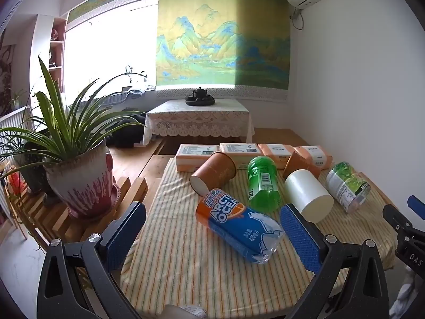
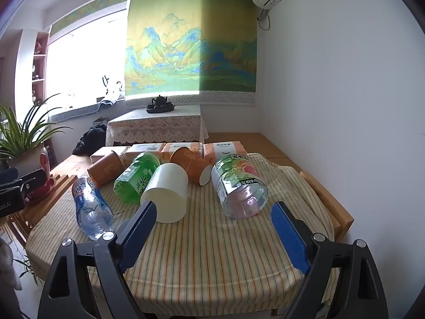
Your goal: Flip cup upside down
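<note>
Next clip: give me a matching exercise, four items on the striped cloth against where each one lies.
Column 1:
1. white cup
2. Arctic Ocean bottle
3. green bottle
4. tissue packs

Column 2:
a. in a row along the far edge of the cloth
b. on its side between the green bottle and the clear grapefruit-label bottle
c. on its side, nearest the left gripper
d. on its side between the left brown cup and the white cup

Pairs: 1-b, 2-c, 3-d, 4-a
</note>
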### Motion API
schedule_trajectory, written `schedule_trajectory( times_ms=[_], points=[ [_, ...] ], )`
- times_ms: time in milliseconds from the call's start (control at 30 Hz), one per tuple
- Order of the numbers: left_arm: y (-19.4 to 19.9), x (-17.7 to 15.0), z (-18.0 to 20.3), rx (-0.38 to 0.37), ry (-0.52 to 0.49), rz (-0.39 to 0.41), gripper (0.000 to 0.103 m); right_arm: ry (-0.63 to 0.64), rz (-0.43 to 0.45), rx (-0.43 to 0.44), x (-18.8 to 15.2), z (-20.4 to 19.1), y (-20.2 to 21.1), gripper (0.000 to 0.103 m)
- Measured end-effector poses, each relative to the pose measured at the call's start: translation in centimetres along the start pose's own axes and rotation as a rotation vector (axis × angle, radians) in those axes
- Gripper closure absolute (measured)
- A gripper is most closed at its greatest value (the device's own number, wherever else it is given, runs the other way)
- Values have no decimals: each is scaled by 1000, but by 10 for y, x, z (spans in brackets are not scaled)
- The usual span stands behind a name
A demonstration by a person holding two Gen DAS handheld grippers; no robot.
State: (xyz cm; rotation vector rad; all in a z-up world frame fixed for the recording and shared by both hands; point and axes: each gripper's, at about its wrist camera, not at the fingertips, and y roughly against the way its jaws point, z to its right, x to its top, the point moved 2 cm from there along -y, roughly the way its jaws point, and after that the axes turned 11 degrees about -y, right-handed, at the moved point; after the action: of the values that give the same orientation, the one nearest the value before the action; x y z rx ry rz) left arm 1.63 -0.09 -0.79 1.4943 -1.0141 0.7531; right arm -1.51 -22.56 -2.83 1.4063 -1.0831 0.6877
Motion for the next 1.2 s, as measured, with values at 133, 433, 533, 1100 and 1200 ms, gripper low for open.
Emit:
schedule_trajectory(
  times_ms=[133, 433, 533, 1100, 1200],
  points=[
    [-3, -2, -1, -15, 18, -23, 1, 8, 2, -1, 1, -1, -1, 16],
    [-9, -7, -8, -1, 20, -29, 1, 16, 12, -1, 3, 0, -2, 16],
    [-10, -7, -9, 0, 18, -30, 1, 18, 14, -3, 4, 0, -2, 16],
    [-13, -9, -11, -2, 18, -40, 1, 13, -13, -2, 5, 0, -10, 16],
    [-14, -10, -11, -7, 22, -46, 1, 16, -14, -1, 5, 1, -10, 16]
  ],
)
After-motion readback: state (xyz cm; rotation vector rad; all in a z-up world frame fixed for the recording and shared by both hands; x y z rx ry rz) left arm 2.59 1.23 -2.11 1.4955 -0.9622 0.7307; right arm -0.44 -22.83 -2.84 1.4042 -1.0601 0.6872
